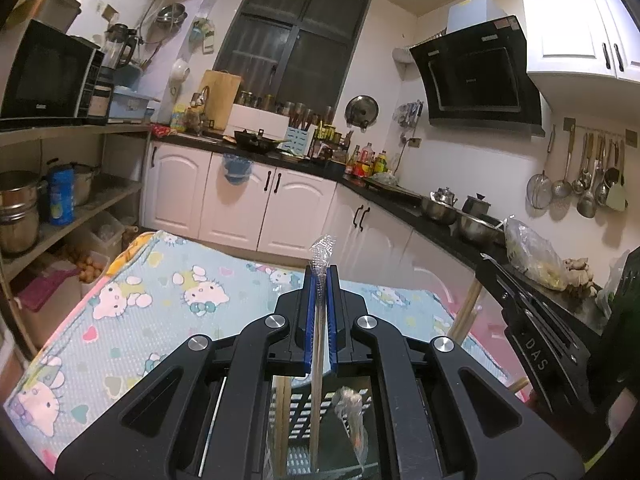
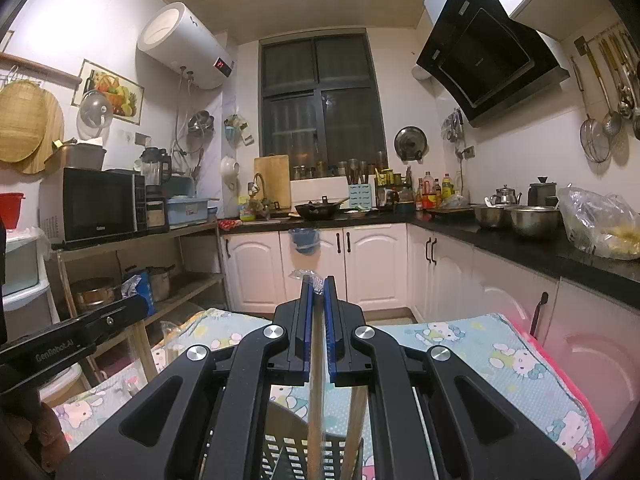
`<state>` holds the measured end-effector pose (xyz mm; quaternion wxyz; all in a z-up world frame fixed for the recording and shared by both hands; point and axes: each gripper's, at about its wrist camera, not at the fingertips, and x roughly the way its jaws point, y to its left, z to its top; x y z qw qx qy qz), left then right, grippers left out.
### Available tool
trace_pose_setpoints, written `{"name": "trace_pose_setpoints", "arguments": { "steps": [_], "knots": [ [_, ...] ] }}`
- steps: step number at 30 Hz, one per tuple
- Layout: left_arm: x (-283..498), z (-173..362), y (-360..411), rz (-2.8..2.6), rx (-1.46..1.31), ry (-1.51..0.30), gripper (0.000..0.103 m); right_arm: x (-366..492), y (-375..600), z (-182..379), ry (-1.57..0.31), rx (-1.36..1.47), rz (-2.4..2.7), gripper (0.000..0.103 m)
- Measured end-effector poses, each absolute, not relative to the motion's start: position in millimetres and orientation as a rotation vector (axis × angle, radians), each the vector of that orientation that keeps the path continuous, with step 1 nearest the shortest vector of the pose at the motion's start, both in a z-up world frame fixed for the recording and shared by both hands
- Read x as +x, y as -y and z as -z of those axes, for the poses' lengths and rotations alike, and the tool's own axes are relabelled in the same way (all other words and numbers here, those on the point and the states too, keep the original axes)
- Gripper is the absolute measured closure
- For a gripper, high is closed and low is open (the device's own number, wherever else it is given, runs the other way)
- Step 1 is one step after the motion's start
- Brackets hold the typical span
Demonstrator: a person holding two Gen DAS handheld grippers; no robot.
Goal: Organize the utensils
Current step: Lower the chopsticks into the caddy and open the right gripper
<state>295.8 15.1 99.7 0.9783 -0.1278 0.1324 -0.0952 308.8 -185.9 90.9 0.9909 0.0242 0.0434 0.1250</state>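
Note:
My left gripper (image 1: 320, 276) is shut on a plastic-wrapped pair of wooden chopsticks (image 1: 319, 344), held upright; the clear wrapper tip sticks out above the blue pads. Below it a dark slotted utensil holder (image 1: 298, 420) shows between the gripper arms, with other wrapped sticks in it. My right gripper (image 2: 319, 286) is shut on another wrapped chopstick pair (image 2: 315, 400), also upright, over the same slotted holder (image 2: 280, 456). Both hang above a table with a Hello Kitty cloth (image 1: 160, 300). The right gripper's body (image 1: 552, 344) shows at the right edge of the left wrist view.
Black kitchen counter (image 2: 520, 248) with pots and a plastic bag runs along the right. White cabinets (image 2: 320, 268) stand ahead. Shelves with a microwave (image 2: 100, 204) stand on the left. The left gripper's body (image 2: 72, 340) is at the left of the right wrist view.

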Motion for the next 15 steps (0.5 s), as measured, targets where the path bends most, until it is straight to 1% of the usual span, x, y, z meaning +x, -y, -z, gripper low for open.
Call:
{"name": "trace_pose_setpoints", "arguments": {
  "steps": [7,15],
  "knots": [
    [294,-92,-13,0.202,-0.242,-0.290,0.102,306,188,-80,-0.099,0.045,-0.254,0.097],
    [293,-86,-14,0.207,-0.234,-0.325,0.102,301,191,-70,-0.154,0.045,-0.267,0.097]
  ]
}}
